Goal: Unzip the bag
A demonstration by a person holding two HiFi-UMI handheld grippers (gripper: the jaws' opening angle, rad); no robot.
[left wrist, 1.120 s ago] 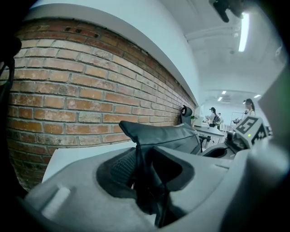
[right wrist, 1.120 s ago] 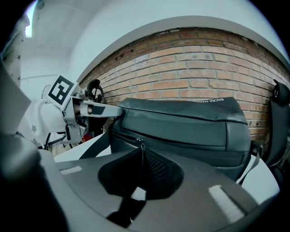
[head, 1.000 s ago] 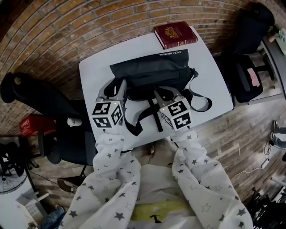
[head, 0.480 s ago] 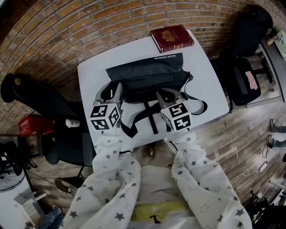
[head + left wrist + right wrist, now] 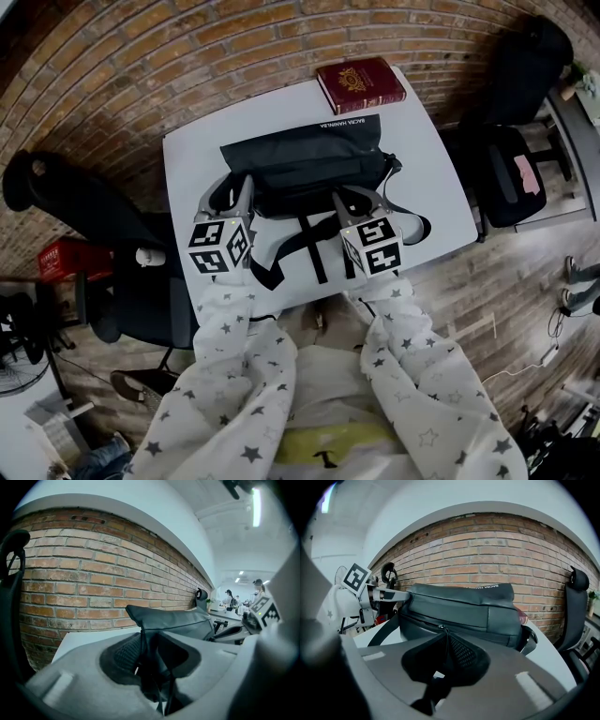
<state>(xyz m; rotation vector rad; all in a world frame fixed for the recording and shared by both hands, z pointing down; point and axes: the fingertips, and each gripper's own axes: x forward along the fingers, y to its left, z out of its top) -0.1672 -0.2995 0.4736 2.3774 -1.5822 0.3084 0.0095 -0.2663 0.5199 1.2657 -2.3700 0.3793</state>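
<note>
Left tongs (image 5: 231, 190) pinch the bag's (image 5: 307, 157) end fabric, right tongs (image 5: 362, 198) clamp the zipper pull (image 5: 441, 630), and the zip looks barely started, with most of its run ahead.

1. A red-brown brick wall (image 5: 141, 66) ran behind the white tabletop (image 5: 187, 155).
2. A wood-plank floor (image 5: 506, 272) lay around it.
3. A black office chair (image 5: 84, 211) stood left of the tabletop, and another black chair (image 5: 516, 84) stood to its right.
4. A red crate (image 5: 61, 261) sat beyond the left chair.
5. A strip light (image 5: 255, 503) glowed on the white ceiling (image 5: 187, 508).
</note>
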